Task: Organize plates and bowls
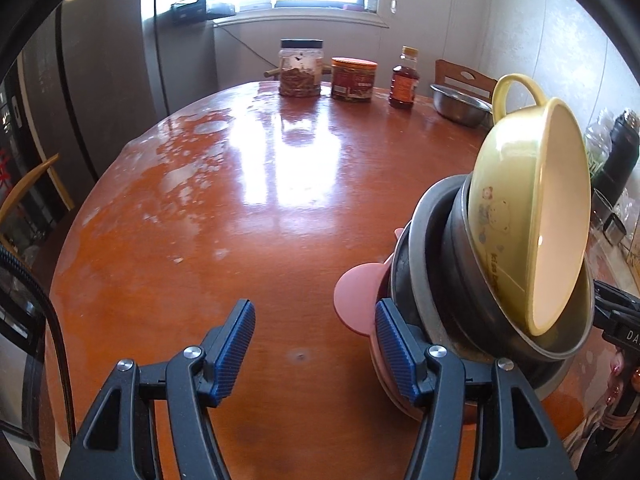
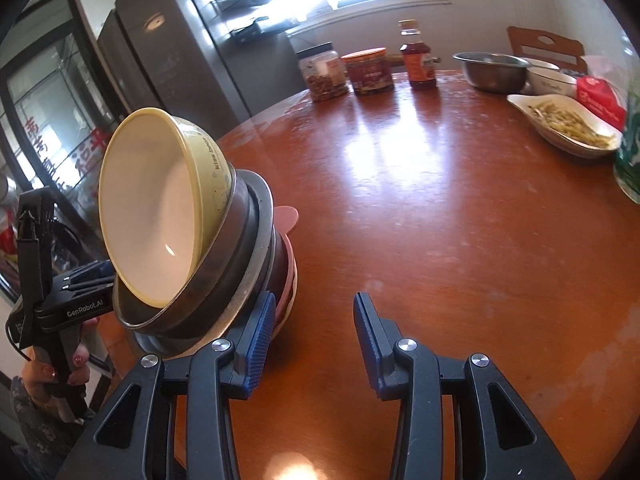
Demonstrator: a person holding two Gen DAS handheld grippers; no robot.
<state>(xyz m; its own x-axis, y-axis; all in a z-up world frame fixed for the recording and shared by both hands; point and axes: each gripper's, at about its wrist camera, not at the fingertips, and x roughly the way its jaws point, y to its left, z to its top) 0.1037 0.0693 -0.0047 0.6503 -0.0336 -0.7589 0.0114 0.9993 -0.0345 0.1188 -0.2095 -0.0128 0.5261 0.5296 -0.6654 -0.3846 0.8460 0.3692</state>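
A: While the nested stack (image 1: 472, 280) is carried tilted between the two tools, how is it being held?

B: It is squeezed from both sides, as far as can be judged. The left hand-held gripper (image 1: 316, 350) is seen with its jaws apart and nothing between the pads; only the outer face of its right finger (image 1: 394, 352) is pressed against the pink plates (image 1: 356, 300) at the base. The right hand-held gripper (image 2: 314, 342) is likewise open and empty between the pads, its left finger (image 2: 260, 344) set against the same base from the other side.

A: Where is the stack placed?

B: It is found at the near edge of the worktop (image 1: 248, 208), leaning steeply, with the yellow bowl (image 2: 160, 208) on top, metal bowls (image 2: 240, 248) beneath it, and the pink plates lowest. Whether the base is resting on the worktop or lifted clear cannot be told.

A: What should be minded for the step to be done well?

B: Equal pressure should be kept from both sides, since nothing is clamped. The tilt should be reduced, because the yellow bowl could slide out of the metal one. Both tools should be moved together, slowly, and the stack should be set flat on open surface, well apart from the jars (image 1: 301, 70) and the steel basin (image 2: 494, 70) at the far side.
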